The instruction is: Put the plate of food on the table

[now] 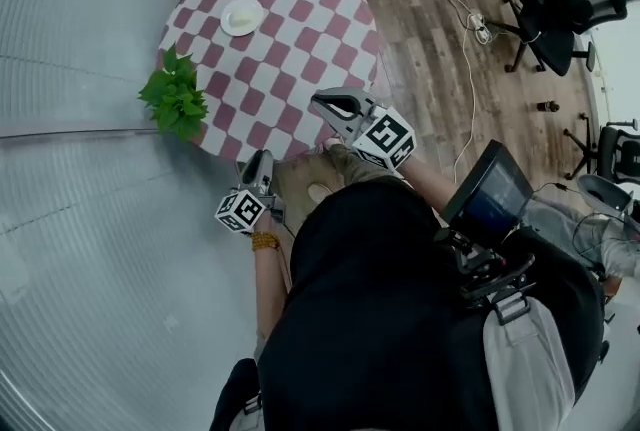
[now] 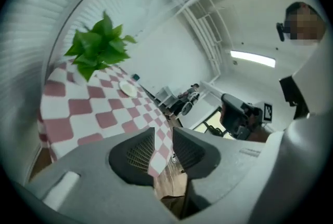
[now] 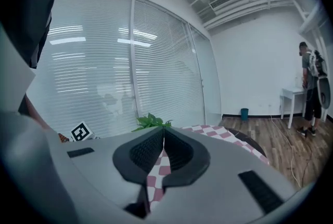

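**Plate of food on the checked bench, both tools empty and near the person's chest**

In the head view the wooden floor (image 1: 430, 9) runs from 12 to 3 o'clock, and the person (image 1: 400, 319) in a black top fills 4 to 7 o'clock. The round bench (image 1: 300, 29), under a red-and-white checked cloth, lies at 12 o'clock. A black office chair (image 1: 560, 14) stands at 2 o'clock. A leafy green plant (image 1: 177, 97) sits at the bench's rim at 8 o'clock. The right tool (image 1: 330, 103) is over the bench's edge at 5 o'clock, with its jaws closed tip to tip and gripping nothing. The left tool (image 1: 262, 159) is just off the rim at 6 o'clock; its jaws stand apart with only cloth and floor showing between them. The white plate (image 1: 242, 16) rests on the bench at its 11 o'clock, well apart from both tools. What lies on the plate is too small to make out.
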The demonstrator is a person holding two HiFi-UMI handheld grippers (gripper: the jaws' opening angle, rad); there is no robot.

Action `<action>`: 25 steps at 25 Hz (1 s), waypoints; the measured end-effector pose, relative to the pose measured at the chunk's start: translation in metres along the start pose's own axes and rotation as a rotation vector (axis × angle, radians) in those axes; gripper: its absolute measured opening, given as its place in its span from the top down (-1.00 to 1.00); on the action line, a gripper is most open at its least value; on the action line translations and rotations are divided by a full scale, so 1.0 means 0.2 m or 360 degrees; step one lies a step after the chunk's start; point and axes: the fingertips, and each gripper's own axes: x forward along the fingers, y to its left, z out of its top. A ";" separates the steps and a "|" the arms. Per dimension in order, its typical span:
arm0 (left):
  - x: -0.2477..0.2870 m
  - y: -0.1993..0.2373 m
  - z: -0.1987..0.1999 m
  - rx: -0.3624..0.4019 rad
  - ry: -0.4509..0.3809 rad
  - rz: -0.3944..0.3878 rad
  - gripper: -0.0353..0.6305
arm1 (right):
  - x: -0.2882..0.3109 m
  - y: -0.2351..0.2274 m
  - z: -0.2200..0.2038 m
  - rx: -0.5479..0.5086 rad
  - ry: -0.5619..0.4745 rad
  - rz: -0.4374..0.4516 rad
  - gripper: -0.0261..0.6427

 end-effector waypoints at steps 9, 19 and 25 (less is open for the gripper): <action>-0.03 -0.65 0.47 0.0895 -0.0146 -0.0369 0.65 | -0.06 0.23 0.49 -0.0209 -0.0294 0.0071 0.89; 0.01 -0.78 0.58 0.1062 -0.0354 -0.0485 0.64 | 0.11 0.28 0.45 -0.0301 -0.0308 0.0160 0.89; 0.01 -0.68 0.40 0.1134 -0.0270 -0.0394 0.64 | 0.16 0.33 0.27 -0.0204 -0.0256 0.0189 0.89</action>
